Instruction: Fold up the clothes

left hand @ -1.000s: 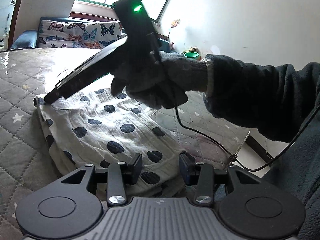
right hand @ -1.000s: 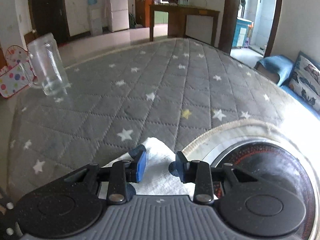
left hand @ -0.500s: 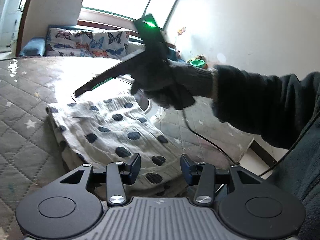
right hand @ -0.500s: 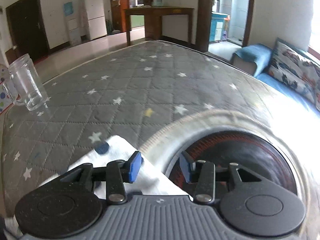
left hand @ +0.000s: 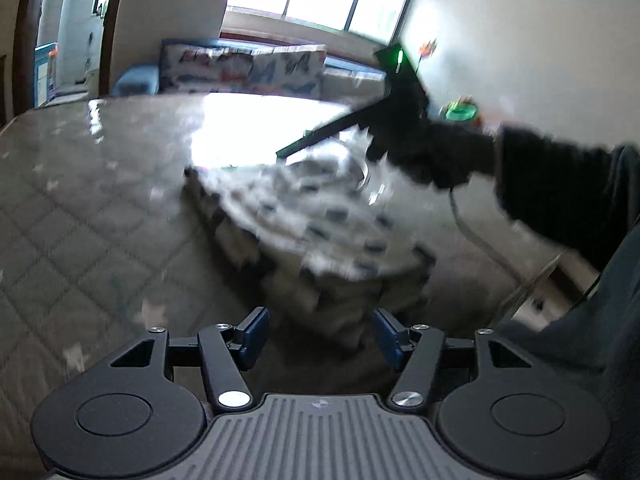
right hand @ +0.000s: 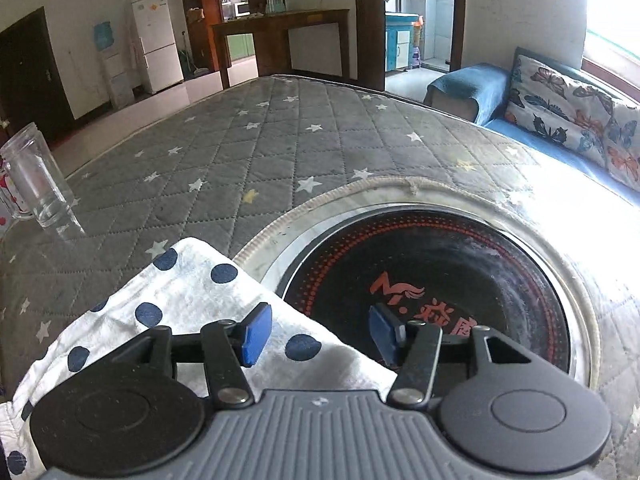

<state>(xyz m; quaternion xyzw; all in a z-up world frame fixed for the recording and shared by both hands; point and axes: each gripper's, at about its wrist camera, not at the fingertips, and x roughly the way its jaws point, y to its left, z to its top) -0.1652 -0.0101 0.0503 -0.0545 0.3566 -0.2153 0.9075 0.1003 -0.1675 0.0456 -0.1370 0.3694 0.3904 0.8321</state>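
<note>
A folded white garment with dark blue dots [left hand: 316, 232] lies on the grey star-quilted table cover [left hand: 100, 232], blurred in the left wrist view. My left gripper [left hand: 318, 338] hangs open just short of its near edge, nothing between the fingers. In the right wrist view the same garment [right hand: 192, 300] lies under and left of my right gripper [right hand: 320, 334], which is open and raised above the cloth's corner. From the left wrist view the right gripper body [left hand: 360, 120] shows in a gloved hand [left hand: 432, 156] beyond the garment.
A round black cooktop [right hand: 432, 292] with a metal rim is set into the table right of the garment. A clear glass mug [right hand: 34, 176] stands at the far left. A sofa with butterfly cushions [right hand: 572, 116] lines the right side. A dark sleeve [left hand: 568, 200] crosses the right.
Both grippers pulled back from the garment and their jaws widened. The right gripper lifted off the cloth's far corner. The left camera is moving fast and blurred.
</note>
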